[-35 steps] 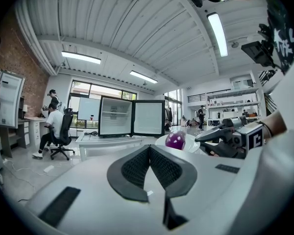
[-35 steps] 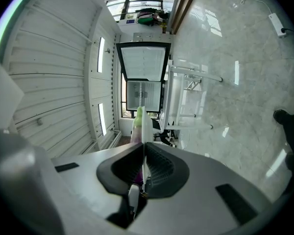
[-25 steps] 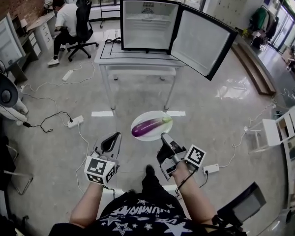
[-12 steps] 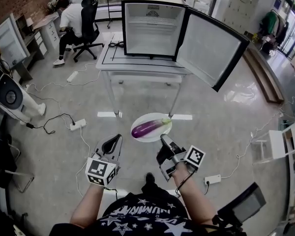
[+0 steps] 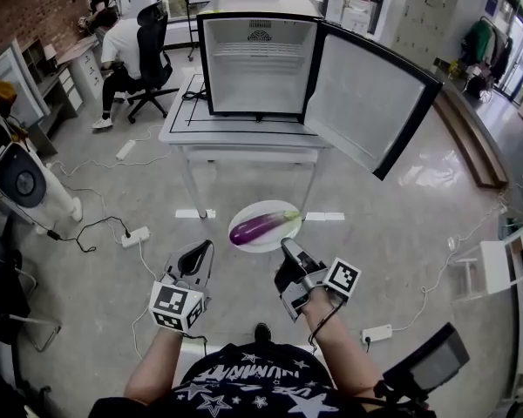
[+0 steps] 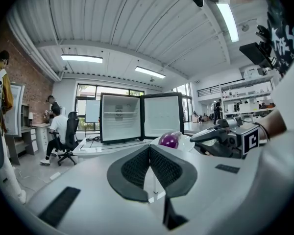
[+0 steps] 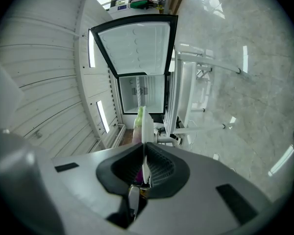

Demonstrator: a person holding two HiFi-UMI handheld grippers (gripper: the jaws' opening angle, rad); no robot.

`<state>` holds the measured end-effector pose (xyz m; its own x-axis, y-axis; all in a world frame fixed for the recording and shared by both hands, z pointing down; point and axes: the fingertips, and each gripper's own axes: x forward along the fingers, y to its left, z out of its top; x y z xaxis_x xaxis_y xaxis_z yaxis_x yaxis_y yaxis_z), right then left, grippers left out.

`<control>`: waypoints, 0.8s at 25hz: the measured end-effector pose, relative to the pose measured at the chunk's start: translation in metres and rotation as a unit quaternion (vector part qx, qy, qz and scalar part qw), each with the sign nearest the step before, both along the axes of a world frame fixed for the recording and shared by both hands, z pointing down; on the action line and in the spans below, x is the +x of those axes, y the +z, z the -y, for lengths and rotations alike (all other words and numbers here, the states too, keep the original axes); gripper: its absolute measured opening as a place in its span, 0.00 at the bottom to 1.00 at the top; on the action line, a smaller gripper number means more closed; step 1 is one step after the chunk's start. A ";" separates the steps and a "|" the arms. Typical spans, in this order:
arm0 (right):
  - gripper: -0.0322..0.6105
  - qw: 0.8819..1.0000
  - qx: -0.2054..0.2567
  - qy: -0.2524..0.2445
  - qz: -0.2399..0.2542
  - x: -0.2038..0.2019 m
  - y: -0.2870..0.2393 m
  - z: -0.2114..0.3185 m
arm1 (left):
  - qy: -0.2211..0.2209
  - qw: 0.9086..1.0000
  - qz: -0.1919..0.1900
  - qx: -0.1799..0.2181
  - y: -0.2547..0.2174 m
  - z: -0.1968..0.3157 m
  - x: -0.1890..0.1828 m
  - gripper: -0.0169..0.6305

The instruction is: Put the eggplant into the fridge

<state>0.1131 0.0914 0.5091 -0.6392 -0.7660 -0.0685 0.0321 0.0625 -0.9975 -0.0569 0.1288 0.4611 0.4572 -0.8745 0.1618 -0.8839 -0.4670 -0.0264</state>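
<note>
A purple eggplant (image 5: 263, 226) with a green stem lies on a white plate (image 5: 245, 212) held above the floor. My right gripper (image 5: 287, 250) is shut on the plate's near rim. In the right gripper view the plate (image 7: 146, 129) shows edge-on between the jaws, with the eggplant (image 7: 139, 117) on its left face. My left gripper (image 5: 200, 252) is shut and holds nothing, just left of the plate; its view shows the eggplant (image 6: 169, 140) past its tip (image 6: 150, 150). The fridge (image 5: 257, 55) stands empty on a white table (image 5: 244, 134), door (image 5: 366, 94) swung open to the right.
A person sits in an office chair (image 5: 148, 46) at a desk at the back left. Cables and power strips (image 5: 133, 236) lie on the floor at left and right. A white machine (image 5: 22, 181) stands at the left, white shelves (image 5: 510, 264) at the right.
The fridge and table have drawn a little nearer and shifted left in the head view. Both grippers and the plate keep their pose relative to me.
</note>
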 end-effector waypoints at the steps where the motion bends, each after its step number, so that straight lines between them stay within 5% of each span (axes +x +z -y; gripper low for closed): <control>1: 0.08 1.000 0.000 0.001 0.001 0.003 0.000 0.006 | -0.001 1.000 0.000 0.000 0.000 0.006 0.003 0.04; 20: 0.08 1.000 -0.023 0.005 0.019 0.045 0.019 0.061 | -0.014 1.000 0.018 -0.017 0.003 0.050 0.035 0.04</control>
<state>0.1579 0.0309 0.5277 -0.6289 -0.7753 -0.0581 0.0702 0.0179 -0.9974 -0.0221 0.0792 0.4638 0.4267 -0.8804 0.2070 -0.8950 -0.4439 -0.0431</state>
